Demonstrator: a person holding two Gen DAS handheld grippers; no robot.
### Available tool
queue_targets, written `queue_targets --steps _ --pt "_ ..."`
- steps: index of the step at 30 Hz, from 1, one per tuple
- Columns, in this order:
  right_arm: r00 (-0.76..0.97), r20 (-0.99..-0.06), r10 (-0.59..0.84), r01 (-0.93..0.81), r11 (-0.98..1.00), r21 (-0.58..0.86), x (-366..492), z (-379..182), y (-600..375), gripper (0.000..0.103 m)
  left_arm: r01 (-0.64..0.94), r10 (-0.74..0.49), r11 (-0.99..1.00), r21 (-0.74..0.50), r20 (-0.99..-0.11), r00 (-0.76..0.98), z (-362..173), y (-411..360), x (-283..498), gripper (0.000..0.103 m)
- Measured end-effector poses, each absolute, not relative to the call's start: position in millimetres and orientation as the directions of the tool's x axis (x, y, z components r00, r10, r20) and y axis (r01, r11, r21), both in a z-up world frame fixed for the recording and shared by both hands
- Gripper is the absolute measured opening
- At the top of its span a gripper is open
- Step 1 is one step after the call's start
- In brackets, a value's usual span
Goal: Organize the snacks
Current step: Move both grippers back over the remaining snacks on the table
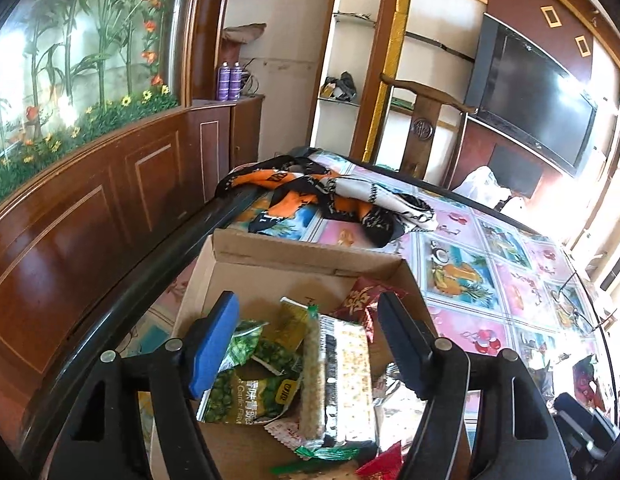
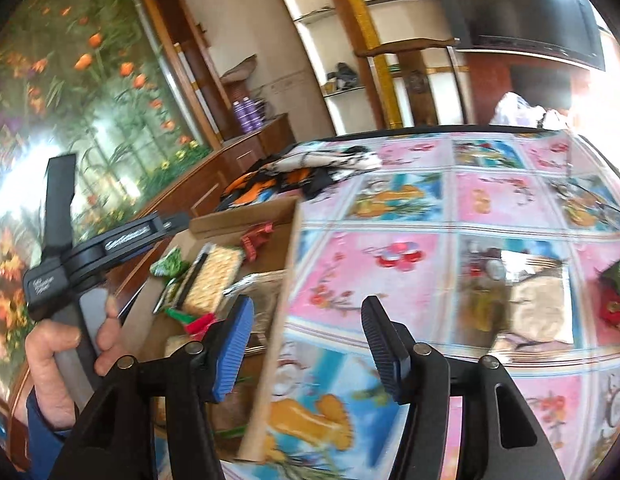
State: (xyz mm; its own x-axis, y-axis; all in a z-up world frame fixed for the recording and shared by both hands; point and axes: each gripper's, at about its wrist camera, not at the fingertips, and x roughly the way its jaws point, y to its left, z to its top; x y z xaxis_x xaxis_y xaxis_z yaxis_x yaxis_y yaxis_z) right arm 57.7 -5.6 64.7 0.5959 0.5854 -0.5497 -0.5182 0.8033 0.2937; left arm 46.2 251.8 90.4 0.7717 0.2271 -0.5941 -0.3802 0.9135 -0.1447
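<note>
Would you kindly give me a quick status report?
Left gripper and right gripper open, empty. Snacks piled in cardboard box. Nothing blocking.

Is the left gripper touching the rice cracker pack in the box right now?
Apart. In the left wrist view the left gripper stands open above the cardboard box, and the rice cracker pack lies loose below, clear of both pads.

Matt cardboard box (image 1: 270,264), glossy foil packets (image 1: 350,368), shiny plastic tablecloth (image 2: 450,216).
</note>
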Motion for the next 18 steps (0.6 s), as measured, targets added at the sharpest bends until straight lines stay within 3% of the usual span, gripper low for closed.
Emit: queue_targets --steps 8,15,18 --pt "0.671 -0.539 0.509 -0.394 0.861 0.322 78.3 71.6 -76.9 0.062 -0.314 0.169 0.936 -0.162 -0.576 0.8 92.8 235.8 43.5 0.071" --pt "0.777 -0.546 0.314 -0.199 0.945 0.26 100.6 73.8 -158.3 0.061 -0.175 0.064 0.976 -0.132 -0.592 0.803 95.0 185.7 45.5 0.072" --pt "0.8 -0.547 0.249 -0.131 0.96 0.246 107.9 74.8 -188.6 0.061 -0.087 -0.023 0.986 -0.144 -0.625 0.78 95.4 152.0 47.1 0.078"
